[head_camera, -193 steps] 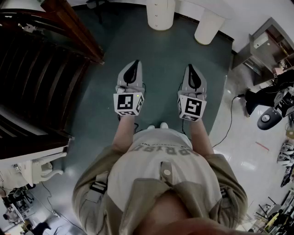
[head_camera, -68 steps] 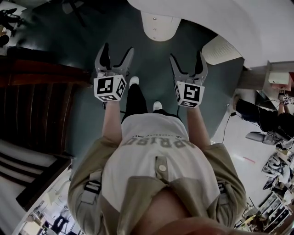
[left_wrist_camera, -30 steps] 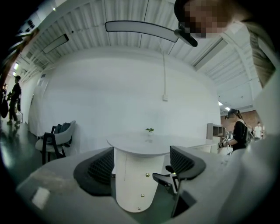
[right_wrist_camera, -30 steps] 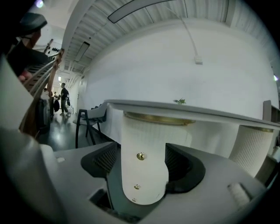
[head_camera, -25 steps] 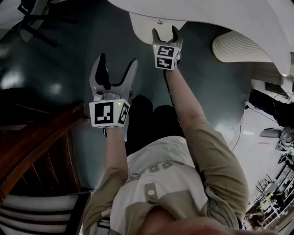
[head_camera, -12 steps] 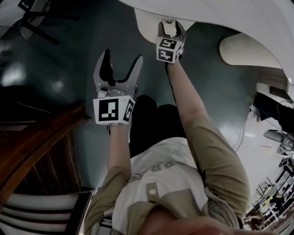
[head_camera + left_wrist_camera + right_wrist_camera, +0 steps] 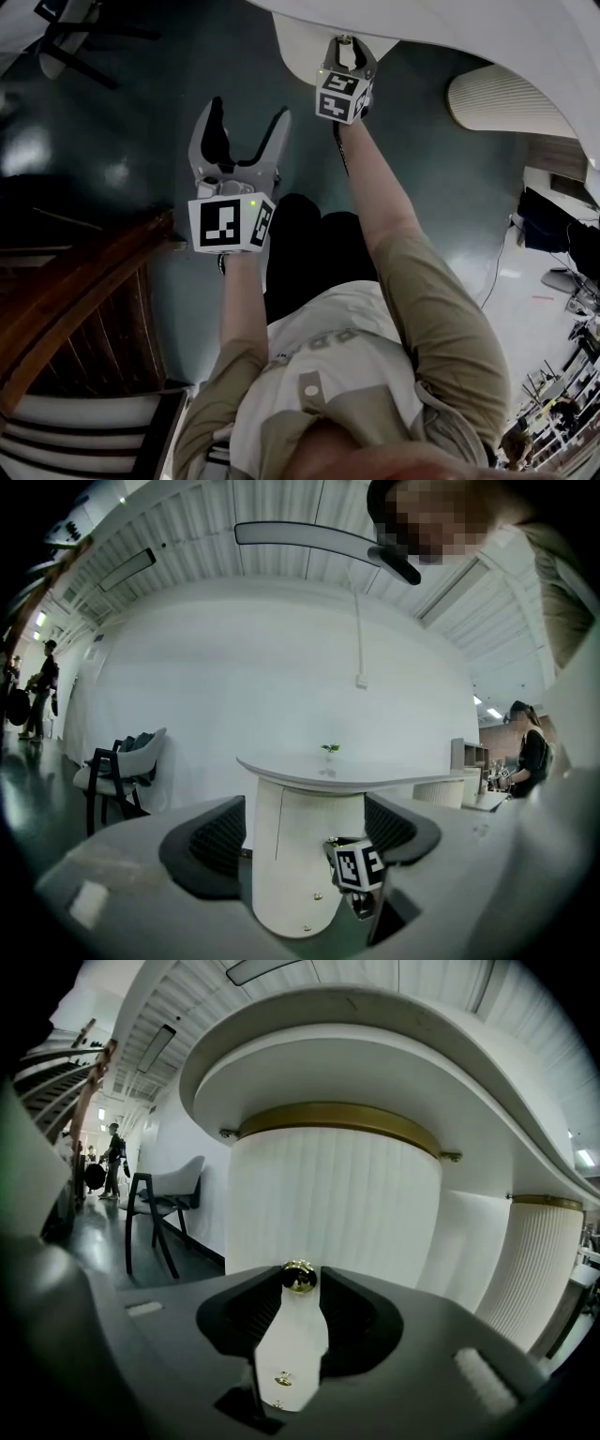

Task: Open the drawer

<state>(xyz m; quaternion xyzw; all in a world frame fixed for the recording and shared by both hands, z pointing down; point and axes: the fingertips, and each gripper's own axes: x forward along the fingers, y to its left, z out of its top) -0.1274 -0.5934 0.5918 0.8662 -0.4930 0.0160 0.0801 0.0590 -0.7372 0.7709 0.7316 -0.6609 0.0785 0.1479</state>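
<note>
A round white drawer cabinet stands under a curved white tabletop. Its top drawer has a small brass knob; two more knobs show lower on the front. My right gripper reaches out to the cabinet, its jaws closing, and the knob sits between its fingertips with both pads against it. My left gripper hangs open and empty over the dark floor, short of the cabinet. The left gripper view also shows the right gripper's marker cube.
A dark wooden staircase runs along the left. A chair stands at the far left of the floor. A second ribbed white pedestal is to the right of the cabinet. The person's legs are below my grippers.
My right gripper has moved forward onto the top knob and its jaws have narrowed around it. The left gripper sank slightly and stays open.
</note>
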